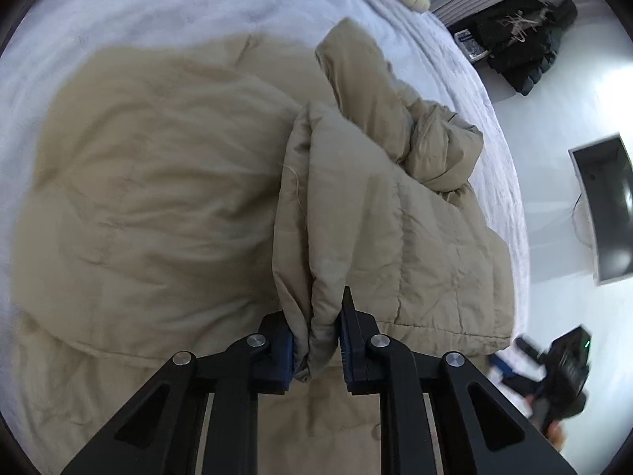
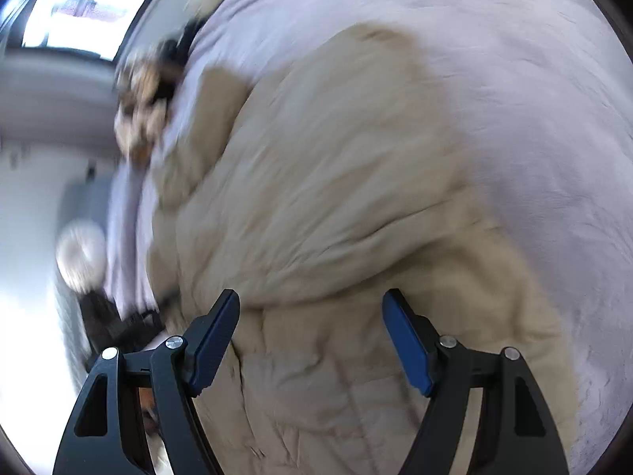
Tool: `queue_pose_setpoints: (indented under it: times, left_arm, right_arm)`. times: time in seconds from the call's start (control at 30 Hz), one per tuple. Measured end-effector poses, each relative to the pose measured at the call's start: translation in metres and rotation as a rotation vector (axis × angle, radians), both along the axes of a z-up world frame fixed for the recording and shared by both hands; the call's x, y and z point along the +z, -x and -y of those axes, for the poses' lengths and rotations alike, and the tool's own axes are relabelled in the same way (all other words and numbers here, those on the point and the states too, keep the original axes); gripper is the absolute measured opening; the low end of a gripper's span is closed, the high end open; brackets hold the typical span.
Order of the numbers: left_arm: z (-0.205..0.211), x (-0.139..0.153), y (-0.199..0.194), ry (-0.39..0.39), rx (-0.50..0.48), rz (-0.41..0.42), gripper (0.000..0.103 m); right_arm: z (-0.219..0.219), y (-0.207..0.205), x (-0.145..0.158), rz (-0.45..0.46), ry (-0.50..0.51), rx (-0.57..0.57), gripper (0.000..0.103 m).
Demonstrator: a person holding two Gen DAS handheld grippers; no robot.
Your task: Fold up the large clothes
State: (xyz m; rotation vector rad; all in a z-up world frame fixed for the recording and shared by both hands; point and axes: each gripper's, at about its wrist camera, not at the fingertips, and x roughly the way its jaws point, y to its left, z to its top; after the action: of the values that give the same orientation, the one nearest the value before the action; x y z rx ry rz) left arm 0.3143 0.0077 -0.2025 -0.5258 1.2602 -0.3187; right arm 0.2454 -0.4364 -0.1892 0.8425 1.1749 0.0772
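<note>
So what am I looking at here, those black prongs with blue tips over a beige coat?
No robot: a person holds a handheld gripper in each hand, each with a fisheye camera looking along its two fingers. One picture is from the left gripper, the other from the right gripper. A puffy beige coat lies on a bed with a pale cover. The left fingers pinch a folded edge of the coat. The right fingers stand wide open above the coat, holding nothing. That picture is blurred. The job is folding the coat.
</note>
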Motion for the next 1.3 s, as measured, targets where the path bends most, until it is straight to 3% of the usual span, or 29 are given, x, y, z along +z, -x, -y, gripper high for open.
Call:
queue_pose_setpoints:
  times: [0.07, 0.13, 0.17, 0.27, 0.3, 0.37, 0.47, 0.6, 0.67, 0.7, 0.77, 0.8, 0.9, 1.03, 1.07, 1.1, 1.13, 1.17, 1.23, 1.3]
  left_arm:
    - [-0.003, 0.002, 0.005, -0.042, -0.005, 0.026, 0.02]
    - [-0.009, 0.0, 0.008, -0.076, -0.008, 0.022, 0.02]
    - [-0.01, -0.005, 0.007, -0.089, -0.006, 0.013, 0.02]
    - [-0.011, -0.008, 0.006, -0.1, 0.006, -0.01, 0.02]
    - [-0.012, -0.005, 0.007, -0.113, 0.005, -0.007, 0.028]
    - [-0.02, 0.006, 0.013, -0.184, 0.012, 0.017, 0.034]
    - [-0.034, 0.026, 0.021, -0.297, 0.024, 0.055, 0.034]
    - [-0.033, 0.042, 0.018, -0.328, 0.002, 0.108, 0.034]
    - [-0.013, 0.042, 0.009, -0.333, -0.027, 0.127, 0.034]
    - [-0.008, 0.04, 0.007, -0.334, -0.036, 0.126, 0.034]
    - [0.008, 0.027, -0.001, -0.351, -0.057, 0.112, 0.034]
    - [0.014, 0.021, -0.004, -0.372, -0.06, 0.107, 0.034]
    - [0.02, 0.0, -0.012, -0.399, -0.054, 0.074, 0.034]
    - [0.017, -0.008, -0.016, -0.392, -0.037, 0.065, 0.034]
    - [0.018, -0.009, -0.016, -0.4, -0.042, 0.065, 0.034]
    - [0.019, -0.01, -0.017, -0.408, -0.046, 0.065, 0.034]
    - [0.02, -0.012, -0.018, -0.418, -0.048, 0.064, 0.034]
    - [0.02, -0.013, -0.018, -0.422, -0.048, 0.063, 0.034]
    - [0.02, -0.015, -0.019, -0.423, -0.041, 0.057, 0.034]
    - [0.024, -0.017, -0.02, -0.416, -0.034, 0.058, 0.034]
  right_arm:
    - [0.019, -0.002, -0.002, 0.022, -0.031, -0.078, 0.073]
    - [0.026, -0.004, -0.007, 0.014, -0.05, -0.108, 0.022]
    - [0.028, -0.007, -0.015, -0.006, -0.056, -0.115, 0.018]
    - [0.025, -0.01, -0.033, -0.03, -0.012, -0.082, 0.016]
    - [0.02, -0.01, -0.036, -0.034, -0.003, -0.077, 0.016]
    - [0.019, -0.011, -0.041, -0.033, -0.002, -0.082, 0.016]
    - [0.019, -0.014, -0.041, -0.036, -0.008, -0.084, 0.016]
    - [0.021, -0.01, -0.022, -0.038, 0.04, -0.018, 0.018]
    - [0.024, -0.004, 0.003, 0.027, 0.098, 0.019, 0.021]
    - [0.024, -0.002, 0.015, 0.071, 0.134, 0.035, 0.025]
    - [0.029, -0.001, 0.039, 0.147, 0.206, 0.037, 0.046]
    - [0.036, -0.004, 0.047, 0.18, 0.216, 0.02, 0.062]
    - [0.065, -0.027, 0.042, 0.175, 0.101, -0.055, 0.065]
    - [0.092, -0.065, -0.002, 0.093, -0.125, -0.156, 0.065]
    - [0.096, -0.078, -0.02, 0.066, -0.224, -0.184, 0.064]
    - [0.096, -0.084, -0.03, 0.059, -0.283, -0.201, 0.056]
    - [0.093, -0.091, -0.036, 0.065, -0.327, -0.203, 0.029]
    - [0.088, -0.101, -0.038, 0.074, -0.343, -0.189, 0.021]
    - [0.081, -0.111, -0.032, 0.105, -0.263, -0.14, 0.013]
    - [0.071, -0.124, -0.031, 0.075, -0.115, -0.076, 0.012]
